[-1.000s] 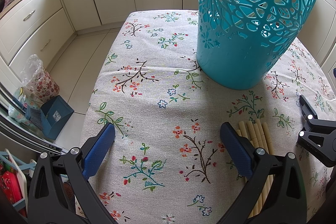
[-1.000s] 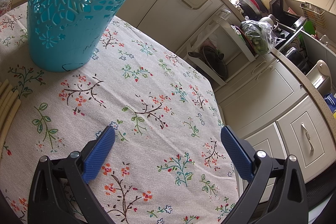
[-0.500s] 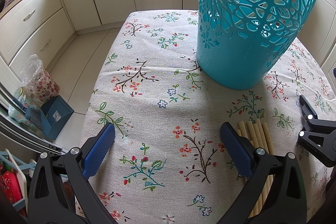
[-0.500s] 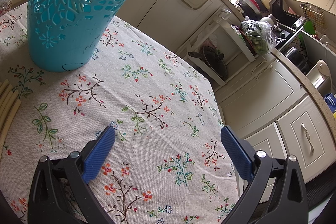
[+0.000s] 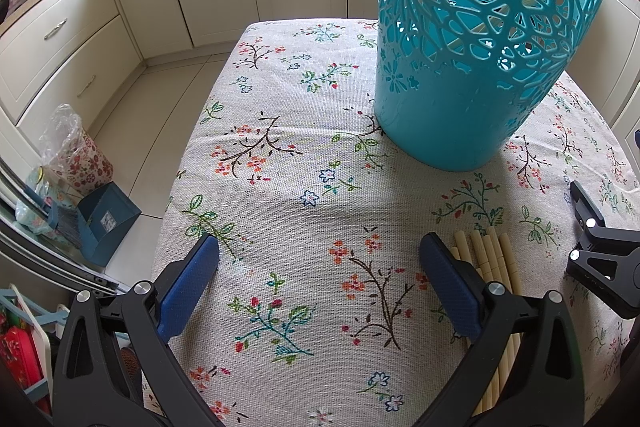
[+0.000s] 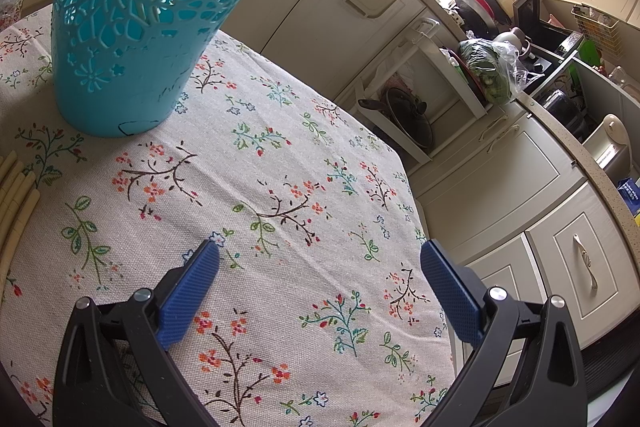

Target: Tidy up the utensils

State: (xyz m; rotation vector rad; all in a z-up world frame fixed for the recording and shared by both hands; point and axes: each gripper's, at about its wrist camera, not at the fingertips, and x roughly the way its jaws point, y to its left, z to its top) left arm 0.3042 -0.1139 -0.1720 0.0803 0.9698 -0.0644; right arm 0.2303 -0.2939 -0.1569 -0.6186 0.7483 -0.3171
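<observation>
Left gripper [image 5: 319,267] is held wide apart over the floral-clothed surface [image 5: 280,163], nothing between its blue pads. Pale chopsticks [image 5: 490,259] are seen lying flat just right of its right finger, partly hidden by it. Farther off, a teal cut-out basket [image 5: 460,87] stands upright. Right gripper [image 6: 320,267] is likewise spread and empty, with chopsticks [image 6: 16,195] at its far left.
</observation>
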